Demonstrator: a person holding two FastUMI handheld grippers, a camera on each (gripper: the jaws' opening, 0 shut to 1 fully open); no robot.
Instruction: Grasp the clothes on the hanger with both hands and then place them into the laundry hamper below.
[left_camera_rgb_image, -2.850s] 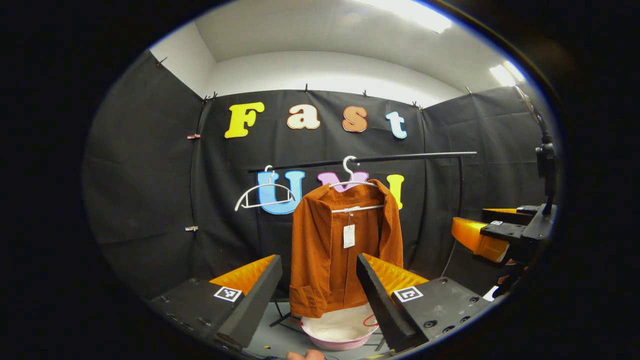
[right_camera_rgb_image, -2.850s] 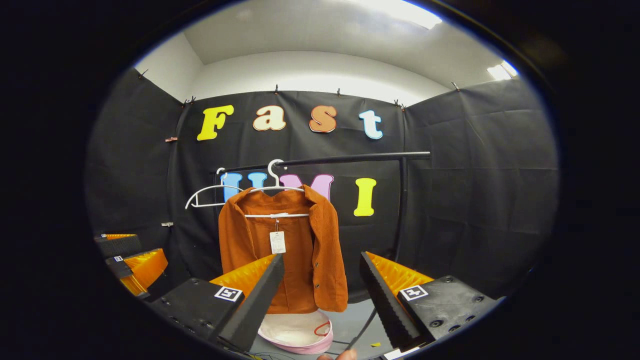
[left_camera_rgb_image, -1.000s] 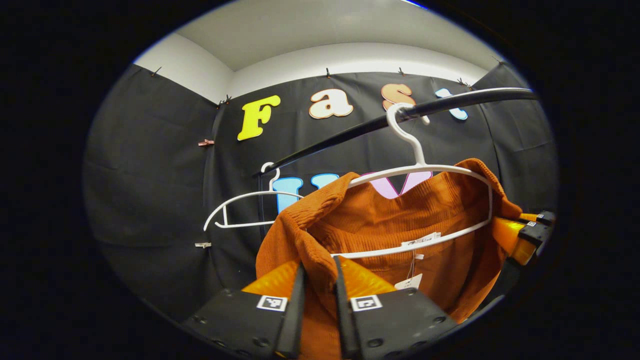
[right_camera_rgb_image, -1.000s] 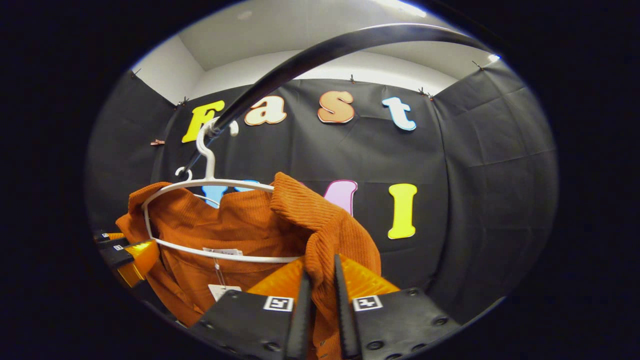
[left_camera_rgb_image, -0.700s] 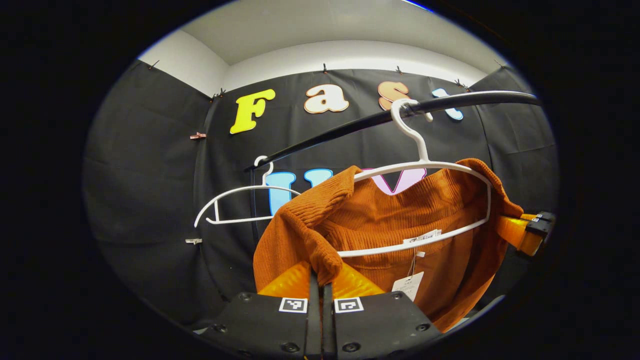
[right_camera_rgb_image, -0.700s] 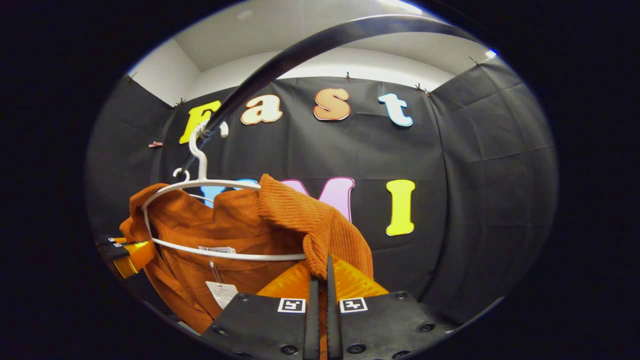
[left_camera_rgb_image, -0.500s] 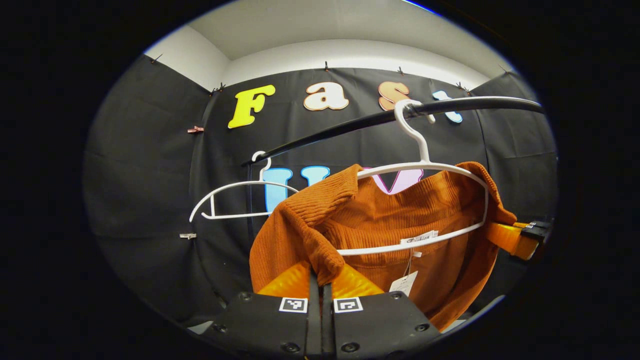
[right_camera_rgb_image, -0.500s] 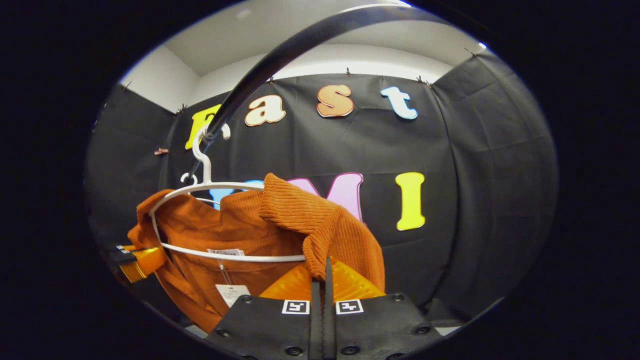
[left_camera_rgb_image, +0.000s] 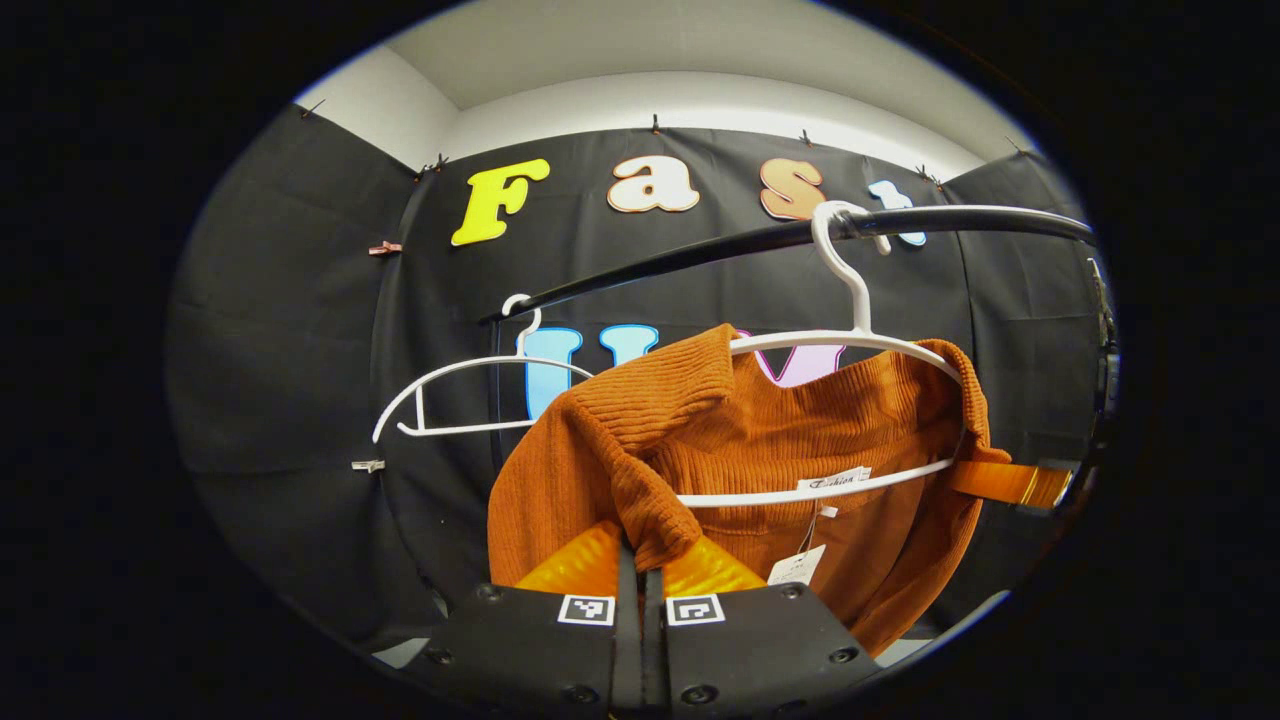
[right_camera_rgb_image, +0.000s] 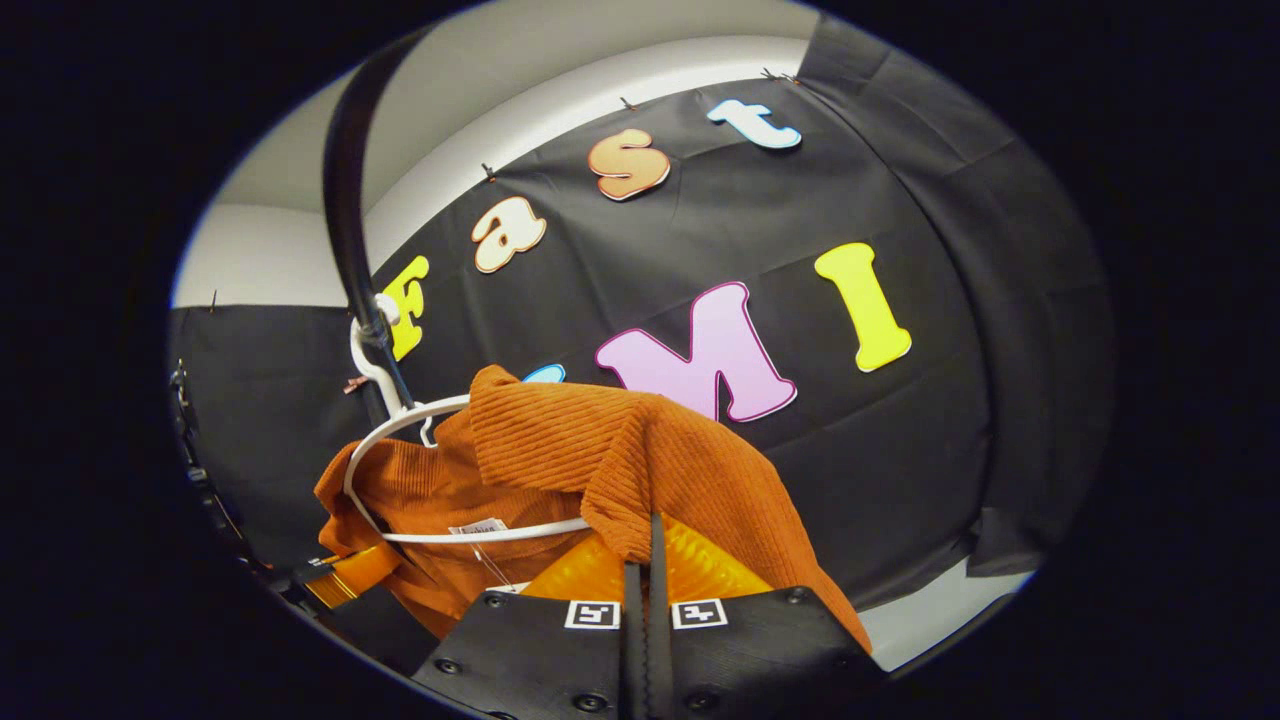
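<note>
Left gripper (left_camera_rgb_image: 640, 590) pinches the jacket (left_camera_rgb_image: 760, 440) collar at 6 o'clock; right gripper (right_camera_rgb_image: 645, 575) likewise clamps its collar. Hanger (left_camera_rgb_image: 850, 340) hooks the rail (left_camera_rgb_image: 700, 255) at 1 o'clock.

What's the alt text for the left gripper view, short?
The left tool is shut on a fold of an orange ribbed jacket hanging on a white hanger from a black rail. An empty white hanger hangs farther along.
</note>
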